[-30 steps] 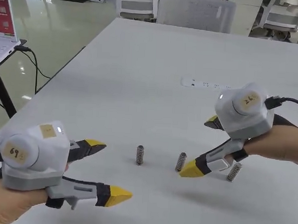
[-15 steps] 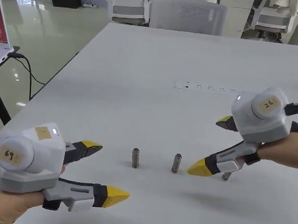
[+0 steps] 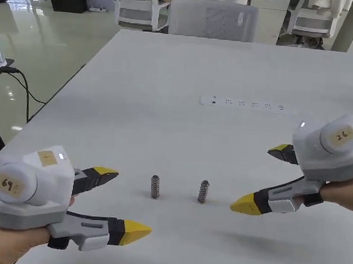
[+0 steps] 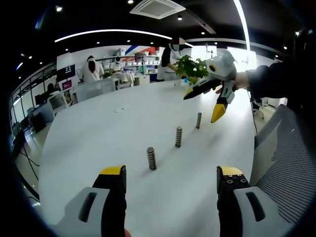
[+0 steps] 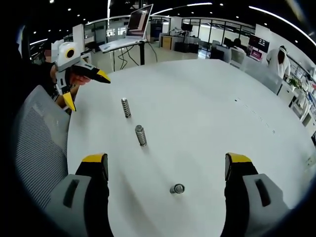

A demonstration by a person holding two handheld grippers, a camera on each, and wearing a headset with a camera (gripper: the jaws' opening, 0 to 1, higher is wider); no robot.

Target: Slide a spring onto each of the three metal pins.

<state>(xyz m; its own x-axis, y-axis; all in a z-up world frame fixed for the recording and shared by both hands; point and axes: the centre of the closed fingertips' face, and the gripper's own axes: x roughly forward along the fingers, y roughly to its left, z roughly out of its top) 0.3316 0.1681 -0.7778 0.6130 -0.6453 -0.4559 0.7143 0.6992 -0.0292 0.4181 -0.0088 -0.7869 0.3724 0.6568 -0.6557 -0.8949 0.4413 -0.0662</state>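
Note:
Three small metal springs stand upright in a row on the white table. Two of them show in the head view, the left spring and the middle spring. All three line up in the left gripper view: near, middle, far. My left gripper is open at the near left, a short way from the row. My right gripper is open too, held above the table right of the middle spring. One spring sits just ahead, between its jaws, seen from above.
A white power strip lies flat on the table beyond the springs. Office chairs stand at the far end. A laptop sits on a stand off the table's left side. People stand in the background.
My right gripper has drawn back to the right, away from the middle spring, and now covers the third spring in the head view. The left gripper has barely moved. The head camera has shifted.

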